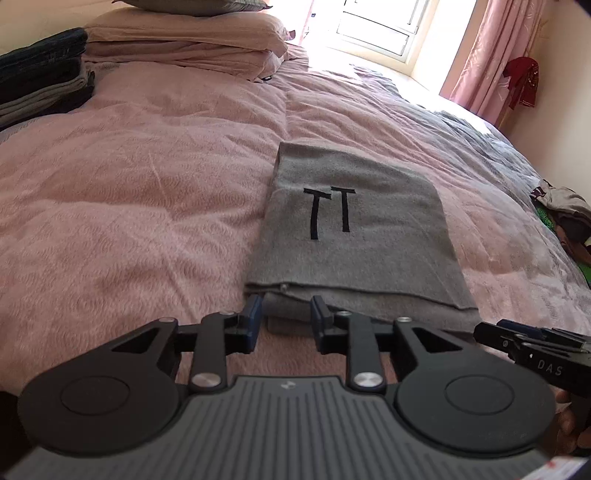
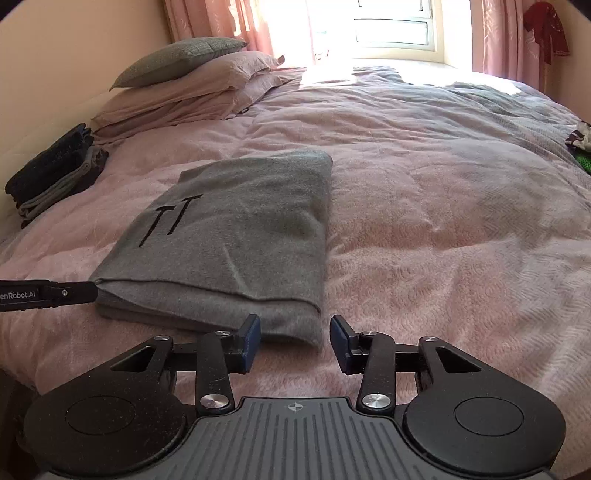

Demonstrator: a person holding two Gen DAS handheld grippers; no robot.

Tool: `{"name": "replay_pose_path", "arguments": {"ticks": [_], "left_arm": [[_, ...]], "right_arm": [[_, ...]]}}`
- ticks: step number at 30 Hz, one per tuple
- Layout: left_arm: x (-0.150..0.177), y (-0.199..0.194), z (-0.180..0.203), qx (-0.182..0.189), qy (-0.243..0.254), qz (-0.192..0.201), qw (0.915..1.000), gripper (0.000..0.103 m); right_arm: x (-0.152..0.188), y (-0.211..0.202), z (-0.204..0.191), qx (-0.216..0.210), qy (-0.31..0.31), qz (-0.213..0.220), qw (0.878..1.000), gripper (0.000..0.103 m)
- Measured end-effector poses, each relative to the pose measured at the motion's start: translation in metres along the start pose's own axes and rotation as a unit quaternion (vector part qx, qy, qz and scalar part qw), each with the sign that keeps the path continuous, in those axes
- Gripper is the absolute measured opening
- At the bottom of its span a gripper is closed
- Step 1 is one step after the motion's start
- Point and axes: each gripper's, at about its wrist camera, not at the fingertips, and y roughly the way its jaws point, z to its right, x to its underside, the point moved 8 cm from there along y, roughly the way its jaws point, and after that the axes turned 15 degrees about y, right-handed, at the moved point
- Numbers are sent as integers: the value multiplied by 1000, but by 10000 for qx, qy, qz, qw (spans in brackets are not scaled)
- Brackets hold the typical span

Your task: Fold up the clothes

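A grey garment (image 1: 354,236) with two black T shapes lies folded into a flat rectangle on the pink bedspread (image 1: 129,184). My left gripper (image 1: 285,316) stands open just short of the near left corner of the fold, with nothing between its blue pads. In the right wrist view the same grey garment (image 2: 240,236) lies ahead and to the left. My right gripper (image 2: 295,341) is open at its near right corner, holding nothing. Each gripper shows at the edge of the other's view.
A stack of folded dark and grey clothes (image 2: 55,173) sits at the far left by the wall. Pillows (image 2: 192,85) are piled at the head of the bed. Loose clothes (image 1: 565,218) lie at the right edge. The window (image 2: 391,26) and pink curtains are beyond.
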Motion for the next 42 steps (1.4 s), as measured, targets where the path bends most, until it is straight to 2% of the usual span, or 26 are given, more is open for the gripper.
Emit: {"name": "replay_pose_path", "arguments": {"ticks": [2,4,7,14,23,32,42], "left_arm": [[6,-15,7,-57,12,-74,10000,32],[12,-29,15,-113,79,-118,9998,38],[19,-48,26,-121,213,-151,9996,46],[32,-85,48,-68,544,-76,9985,53],[38,-110,59,27,798,127,9967,55],[37,-113,53,23,801,135,9967,56],[37,-96,33,-30,772,-137,9969,56]], "right_arm": [[8,-15,-5,-111,97,-32,9999,54],[14,-30,-10,-185,191,-58,9996,59],[22,-49,-18,-253,170,-49,9995,61],[39,-84,-28,-258,17,36,9997,62],[57,-111,-32,-227,-8,169,9996,62],[59,-112,-38,-224,-68,158,9996,62],[56,-85,-48,-291,-64,-67,9995,62]]}}
